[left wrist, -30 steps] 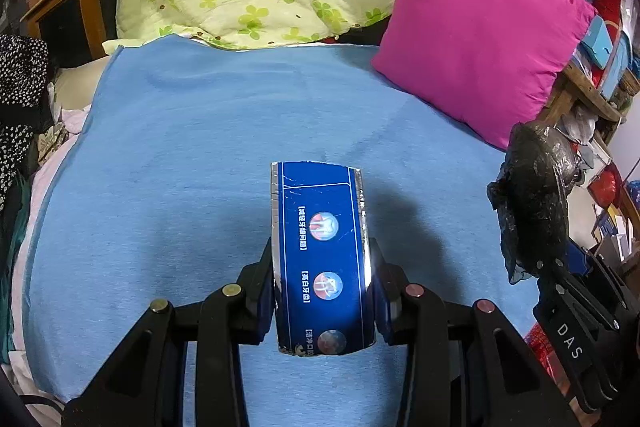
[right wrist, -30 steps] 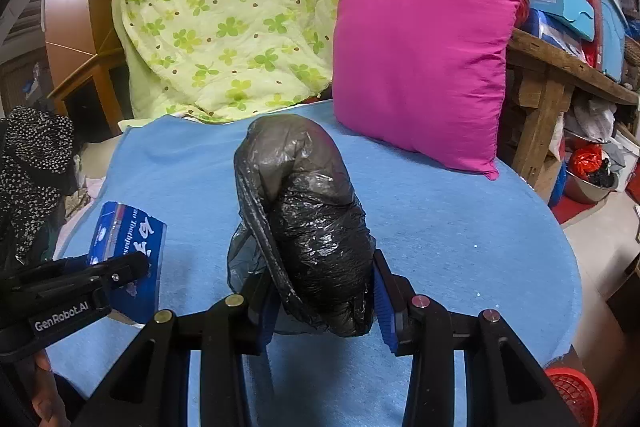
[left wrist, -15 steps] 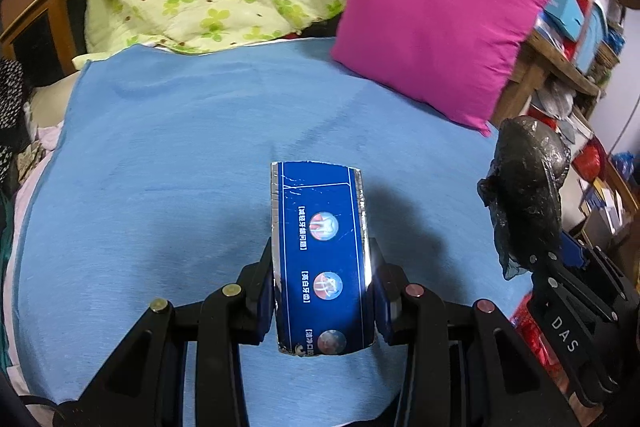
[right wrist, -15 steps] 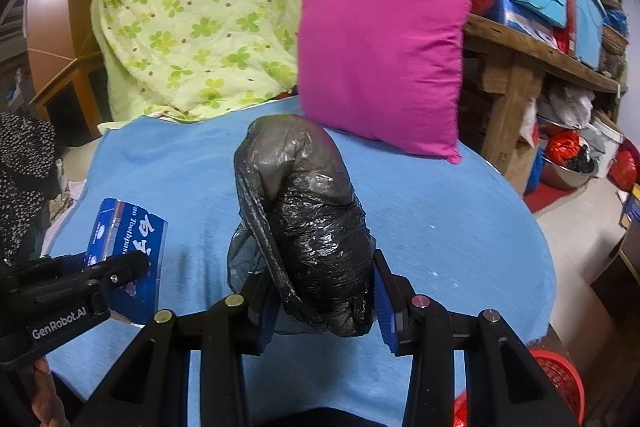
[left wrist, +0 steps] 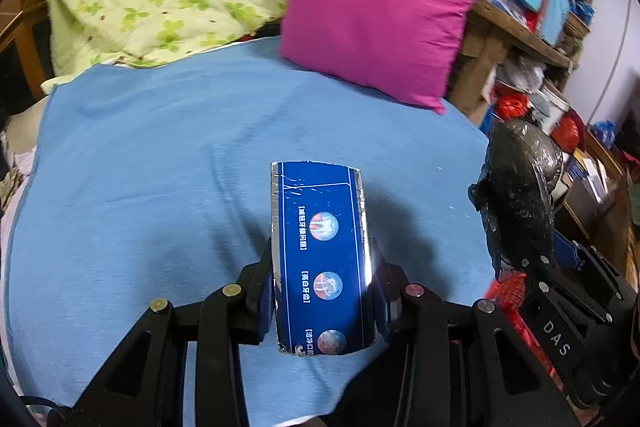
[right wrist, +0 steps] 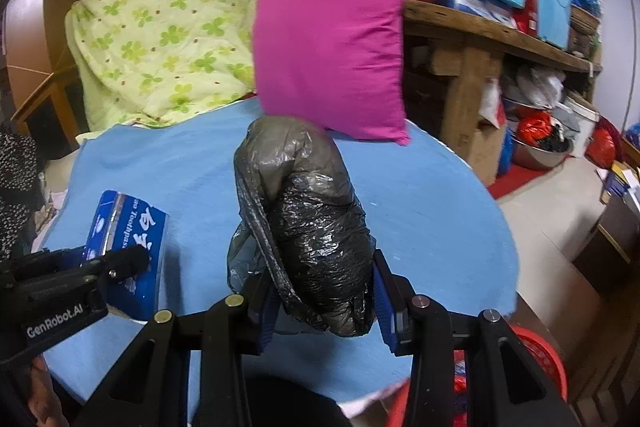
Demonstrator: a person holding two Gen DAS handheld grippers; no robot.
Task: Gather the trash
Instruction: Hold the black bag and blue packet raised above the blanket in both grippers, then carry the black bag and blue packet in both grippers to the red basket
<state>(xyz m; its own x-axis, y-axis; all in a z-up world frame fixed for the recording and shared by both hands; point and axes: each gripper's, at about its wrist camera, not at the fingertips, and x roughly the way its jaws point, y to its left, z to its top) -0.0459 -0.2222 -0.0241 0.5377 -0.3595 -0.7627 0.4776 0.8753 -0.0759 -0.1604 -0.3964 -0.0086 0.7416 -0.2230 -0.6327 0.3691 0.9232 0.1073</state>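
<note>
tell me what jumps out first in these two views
The pink pillow stands propped at the far edge of the blue bed cover, beside a green flowered quilt. Up close, the left gripper clamps a blue toothpaste box, and the right gripper clamps a black plastic bag.

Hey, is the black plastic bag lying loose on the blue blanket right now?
No, the black plastic bag is clamped between the fingers of the right tool, held up above the blue blanket.
</note>
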